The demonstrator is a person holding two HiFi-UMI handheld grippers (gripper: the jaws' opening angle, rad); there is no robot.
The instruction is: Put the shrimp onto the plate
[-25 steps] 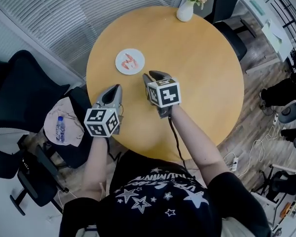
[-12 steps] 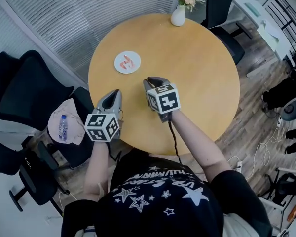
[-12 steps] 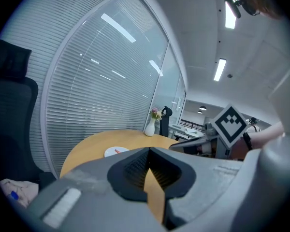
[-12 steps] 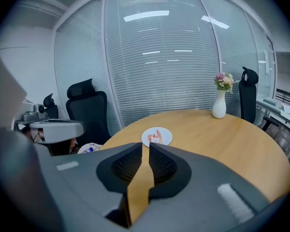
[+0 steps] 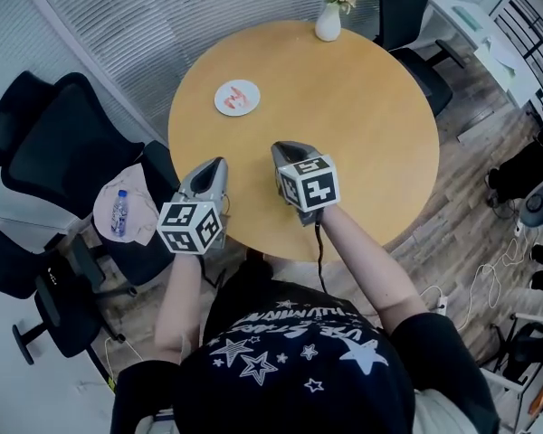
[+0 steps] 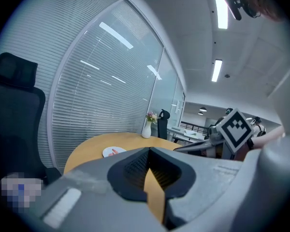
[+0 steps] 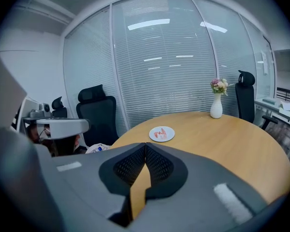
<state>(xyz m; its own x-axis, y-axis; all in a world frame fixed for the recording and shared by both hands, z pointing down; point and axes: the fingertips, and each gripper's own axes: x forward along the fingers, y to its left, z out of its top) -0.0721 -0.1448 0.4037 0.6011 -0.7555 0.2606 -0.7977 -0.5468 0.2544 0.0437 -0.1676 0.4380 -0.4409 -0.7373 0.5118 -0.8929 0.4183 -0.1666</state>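
A small white plate [image 5: 237, 98] sits at the far left of the round wooden table [image 5: 362, 125], with pink shrimp [image 5: 240, 95] lying on it. The plate [image 7: 162, 134] also shows ahead in the right gripper view, and smaller [image 6: 114, 152] in the left gripper view. My right gripper [image 5: 281, 147] hovers over the table's near side, well short of the plate. Its jaws are closing, the tips meet [image 7: 145, 146], and nothing is between them. My left gripper [image 5: 219, 163] hangs at the table's near left edge, shut and empty [image 6: 149, 150].
A white vase with pink flowers [image 5: 328, 21] stands at the table's far edge. Black office chairs [image 5: 45, 143] stand to the left and behind the table. A water bottle [image 5: 119, 213] lies on a seat at the left. Cables trail on the floor at the right.
The right gripper's jaws have come together from wide apart. Both grippers now sit farther back from the plate, near the table's front edge.
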